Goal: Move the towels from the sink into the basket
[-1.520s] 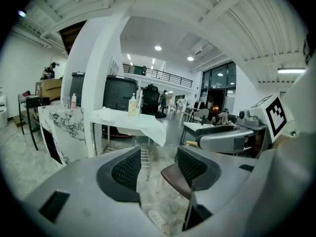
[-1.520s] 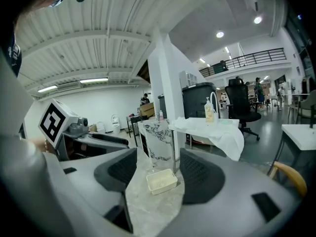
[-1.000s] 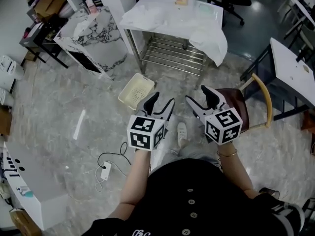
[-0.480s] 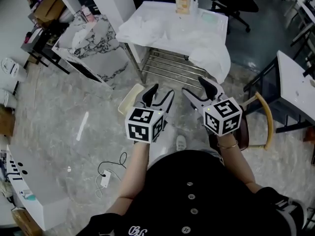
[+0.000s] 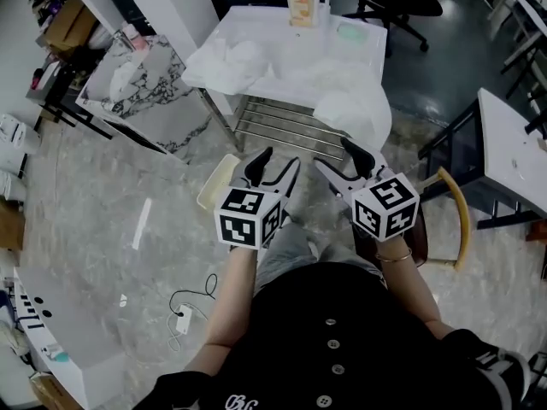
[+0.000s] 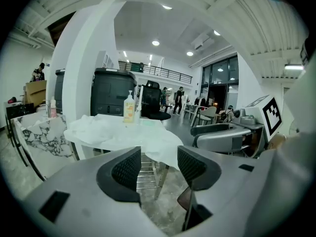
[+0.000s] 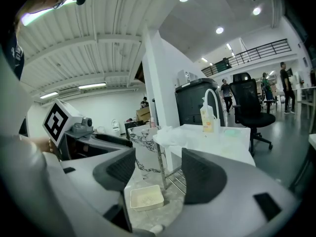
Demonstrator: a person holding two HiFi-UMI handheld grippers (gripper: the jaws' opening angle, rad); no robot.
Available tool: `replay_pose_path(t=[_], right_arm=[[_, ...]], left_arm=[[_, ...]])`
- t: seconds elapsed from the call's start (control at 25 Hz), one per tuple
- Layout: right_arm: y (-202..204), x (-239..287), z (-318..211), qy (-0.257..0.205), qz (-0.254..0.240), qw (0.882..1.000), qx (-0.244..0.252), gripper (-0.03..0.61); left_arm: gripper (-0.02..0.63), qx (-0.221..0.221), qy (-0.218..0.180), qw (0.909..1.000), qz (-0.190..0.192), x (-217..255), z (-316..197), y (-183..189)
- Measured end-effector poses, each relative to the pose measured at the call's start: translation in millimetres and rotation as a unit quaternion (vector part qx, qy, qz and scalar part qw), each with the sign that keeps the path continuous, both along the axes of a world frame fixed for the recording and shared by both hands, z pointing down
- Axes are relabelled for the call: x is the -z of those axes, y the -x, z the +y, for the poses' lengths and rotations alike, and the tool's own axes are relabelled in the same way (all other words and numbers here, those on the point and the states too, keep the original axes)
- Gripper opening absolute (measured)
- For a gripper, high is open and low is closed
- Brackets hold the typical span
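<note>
Left gripper [image 5: 279,162]: released, empty.
Right gripper [image 5: 338,156]: released, empty.
Towels [image 5: 242,58]: heaped over sink [image 5: 377,41], ahead of both claws, well apart; hanging corner nearer right gripper.
Basket [image 5: 215,180]: on floor, short of sink, left gripper's side.

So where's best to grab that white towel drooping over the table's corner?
Pinch the hanging lobe of the towel, below the table edge, coming in level from the front with the right gripper, which is nearer and open. There the cloth hangs free, so the jaws can likely close without hitting the top.
</note>
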State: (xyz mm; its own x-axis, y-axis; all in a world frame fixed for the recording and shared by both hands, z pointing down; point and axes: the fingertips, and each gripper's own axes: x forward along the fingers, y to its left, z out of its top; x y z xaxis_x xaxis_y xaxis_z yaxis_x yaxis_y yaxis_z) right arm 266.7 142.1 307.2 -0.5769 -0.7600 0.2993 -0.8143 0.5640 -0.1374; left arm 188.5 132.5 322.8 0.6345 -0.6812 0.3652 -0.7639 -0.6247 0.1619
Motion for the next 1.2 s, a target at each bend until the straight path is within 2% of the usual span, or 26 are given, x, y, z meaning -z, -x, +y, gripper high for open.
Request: replay_pose_path(t=[0.28,0.52,1.0,1.2], right_arm=[[-10,-9,-24,0.012,0.003,1.0,-0.014,0.276],[-7,-17,-60,0.02,-0.003,0.999,-0.033,0.279],[1,-12,-172,0.008,0.008,0.996,-0.089,0.284],[-4,-10,-209,0.004,0.018,0.992,-0.121,0.287]], left_arm=[[0.21,-0.012,0.006,0.9999,0.008,-1,-25,-14],[0.21,-0.028,0.02,0.9994,0.004,-12,-60,-12],[0.21,-0.084,0.016,0.9963,0.0,-13,-176,4],[0.21,-0.119,0.018,0.9927,0.007,-14,-214,-5]])
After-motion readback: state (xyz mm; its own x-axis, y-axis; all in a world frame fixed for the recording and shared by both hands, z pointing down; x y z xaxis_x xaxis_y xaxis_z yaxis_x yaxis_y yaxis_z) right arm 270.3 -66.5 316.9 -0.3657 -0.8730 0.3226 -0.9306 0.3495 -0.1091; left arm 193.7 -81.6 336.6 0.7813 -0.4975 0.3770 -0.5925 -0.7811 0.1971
